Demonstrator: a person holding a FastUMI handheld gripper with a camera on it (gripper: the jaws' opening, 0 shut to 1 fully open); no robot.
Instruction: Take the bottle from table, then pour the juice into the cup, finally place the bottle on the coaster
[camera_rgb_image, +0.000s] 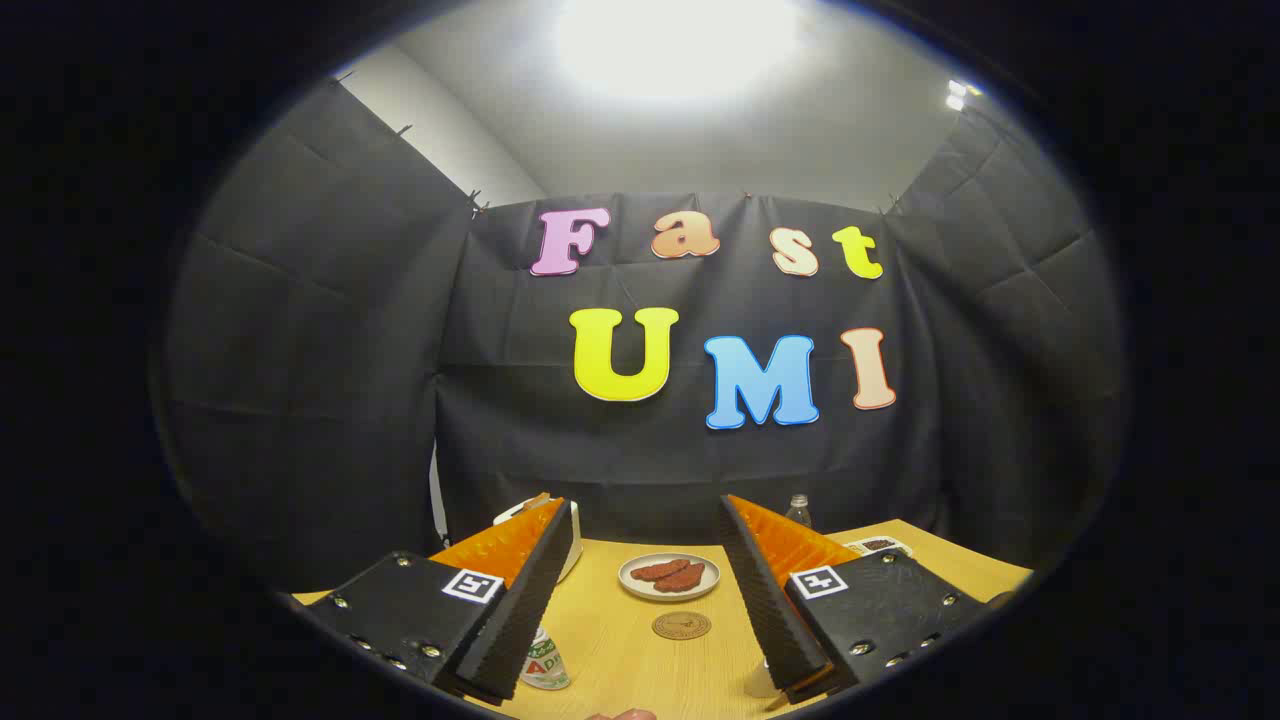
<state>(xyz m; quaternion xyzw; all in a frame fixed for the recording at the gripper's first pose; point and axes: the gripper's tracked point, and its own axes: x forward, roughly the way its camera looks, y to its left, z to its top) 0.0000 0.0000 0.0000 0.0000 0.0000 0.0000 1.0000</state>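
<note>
On the desk (620, 640), just under the left finger, stands the bottle (545, 665), w/ green-red label, partly hidden. Fingers (560, 560) spread wide, nothing between them, so gripper (640, 610) is released. Coaster (681, 626) lies ahead between the fingers, plate (668, 576) w/ reddish food beyond it. A pale thing by the right finger may be the cup; can't tell. Step: approach, bottle not yet taken. Next: drop, shift left, straddle bottle.

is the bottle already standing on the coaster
No, the round coaster lies bare on the table between the open fingers of the gripper, while the bottle sits beside the left finger.
</note>
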